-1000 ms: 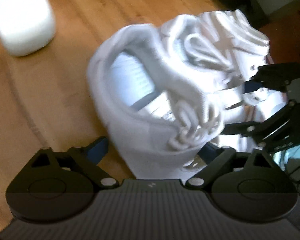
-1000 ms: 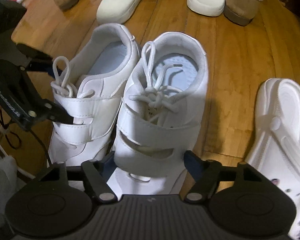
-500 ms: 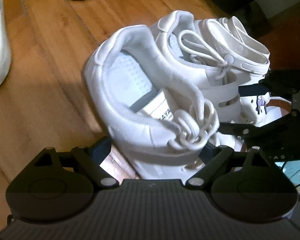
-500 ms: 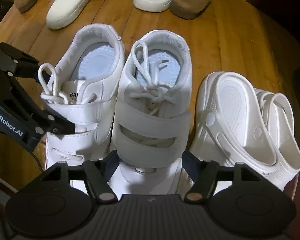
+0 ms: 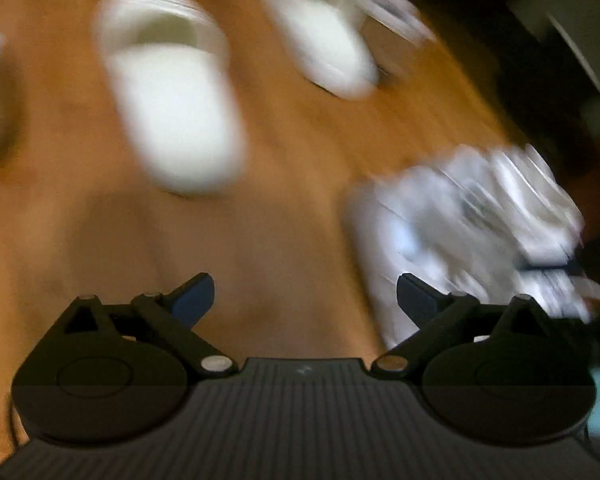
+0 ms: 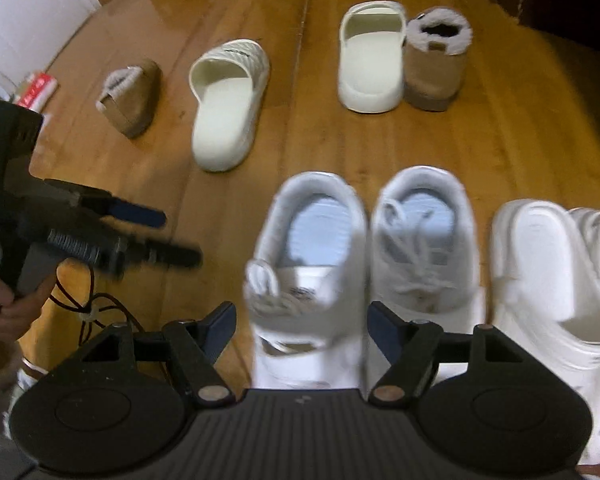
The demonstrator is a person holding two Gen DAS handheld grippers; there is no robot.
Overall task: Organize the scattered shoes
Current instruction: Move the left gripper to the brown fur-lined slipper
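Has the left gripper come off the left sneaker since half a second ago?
Yes. The left gripper, jaws opening with only bare floor between them, has swung left of the left sneaker, which it straddled before.

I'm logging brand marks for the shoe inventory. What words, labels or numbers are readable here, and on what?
None reads clearly.
Left sneaker tongue: dark print, blurred.
Red-and-white packet on the floor: lettering too small.
Clog: coloured charms, no legible text.
Left wrist view: blurred throughout.
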